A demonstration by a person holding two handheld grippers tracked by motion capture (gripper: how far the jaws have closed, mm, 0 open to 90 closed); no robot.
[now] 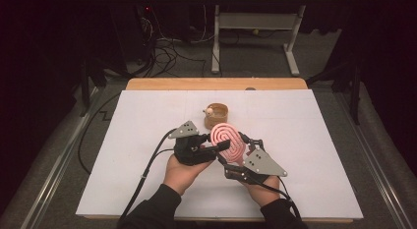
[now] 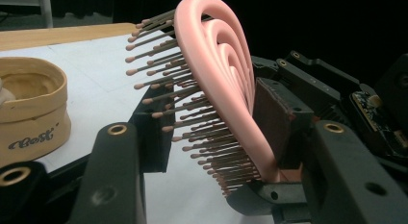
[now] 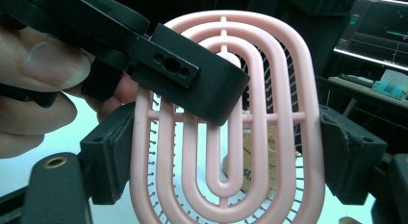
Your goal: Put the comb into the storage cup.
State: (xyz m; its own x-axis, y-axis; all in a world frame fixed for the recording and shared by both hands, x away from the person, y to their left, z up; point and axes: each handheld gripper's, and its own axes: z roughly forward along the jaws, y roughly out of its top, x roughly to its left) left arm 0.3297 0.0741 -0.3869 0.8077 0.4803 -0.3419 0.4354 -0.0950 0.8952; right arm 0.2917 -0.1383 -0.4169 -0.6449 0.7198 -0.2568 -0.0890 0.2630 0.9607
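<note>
Both forearms are reaching in side by side; the left gripper (image 1: 222, 146) and right gripper (image 1: 235, 153) are meeting, each clamping.

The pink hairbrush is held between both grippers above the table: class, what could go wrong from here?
1. The left gripper spans the pink hairbrush from bristles to back; closing further may bend the bristles.
2. The right gripper clamps only the brush's side edges, so it might twist or slip.
3. A dropped brush could hit the tan pot nearby.
</note>
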